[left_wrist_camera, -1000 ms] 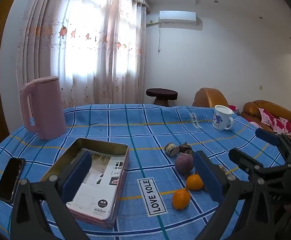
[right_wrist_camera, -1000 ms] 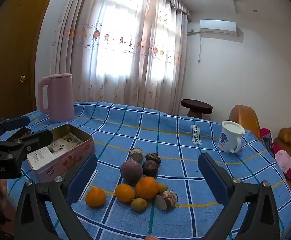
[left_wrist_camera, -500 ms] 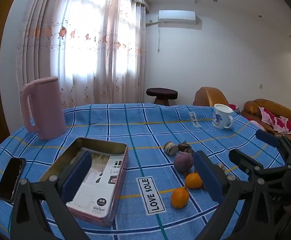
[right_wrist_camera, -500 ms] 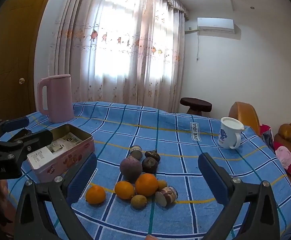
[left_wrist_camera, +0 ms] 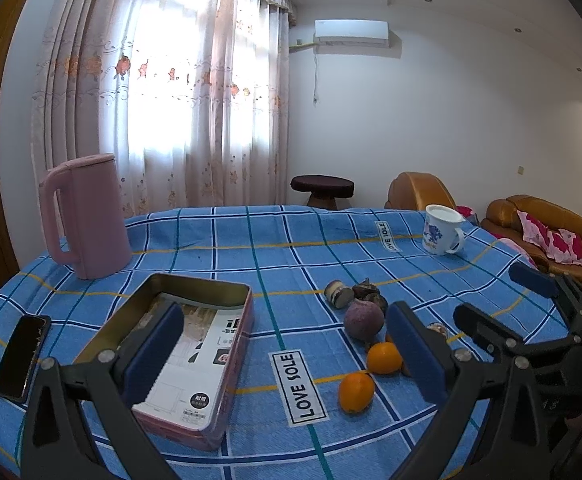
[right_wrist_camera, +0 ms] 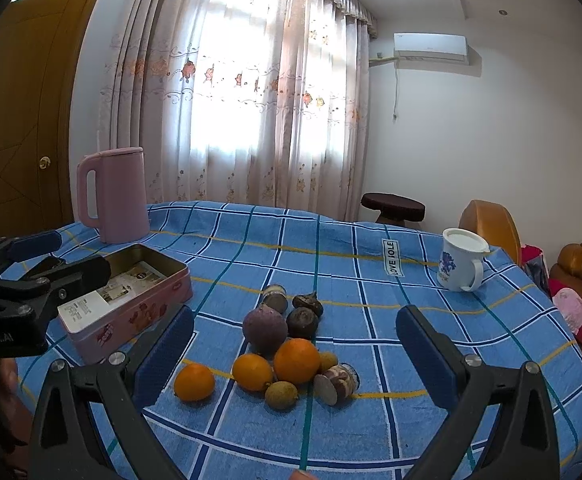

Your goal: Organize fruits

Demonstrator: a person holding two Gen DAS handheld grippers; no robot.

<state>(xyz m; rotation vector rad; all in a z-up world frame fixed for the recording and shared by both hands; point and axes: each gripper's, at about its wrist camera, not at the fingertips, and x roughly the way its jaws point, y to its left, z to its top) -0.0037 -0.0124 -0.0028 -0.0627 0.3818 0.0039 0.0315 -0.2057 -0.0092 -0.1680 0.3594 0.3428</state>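
Left gripper (left_wrist_camera: 283,354) and right gripper (right_wrist_camera: 295,354) held above a table (right_wrist_camera: 371,280) covered in blue checked cloth; the jaws of both stand wide apart with nothing between the pads. Ahead of the right jaws lies the fruit cluster: a large orange (right_wrist_camera: 296,361) at centre, a smaller orange (right_wrist_camera: 252,371) touching it on the left, and a third orange (right_wrist_camera: 194,381) apart, close to the left pad. Beyond these rest a purple round fruit (right_wrist_camera: 265,330) and two dark brown fruits (right_wrist_camera: 302,322); a small yellowish fruit (right_wrist_camera: 281,395) and a cut brown piece (right_wrist_camera: 337,383) lie nearest the jaws. An open pink tin (left_wrist_camera: 179,352) containing printed paper lies under the left finger of the left gripper, to the left of the fruit. A black phone (left_wrist_camera: 21,356) lies further left of that. Far beyond the jaws stand a pink kettle (right_wrist_camera: 113,196) and a white mug (right_wrist_camera: 461,260). No fruit is in the tin
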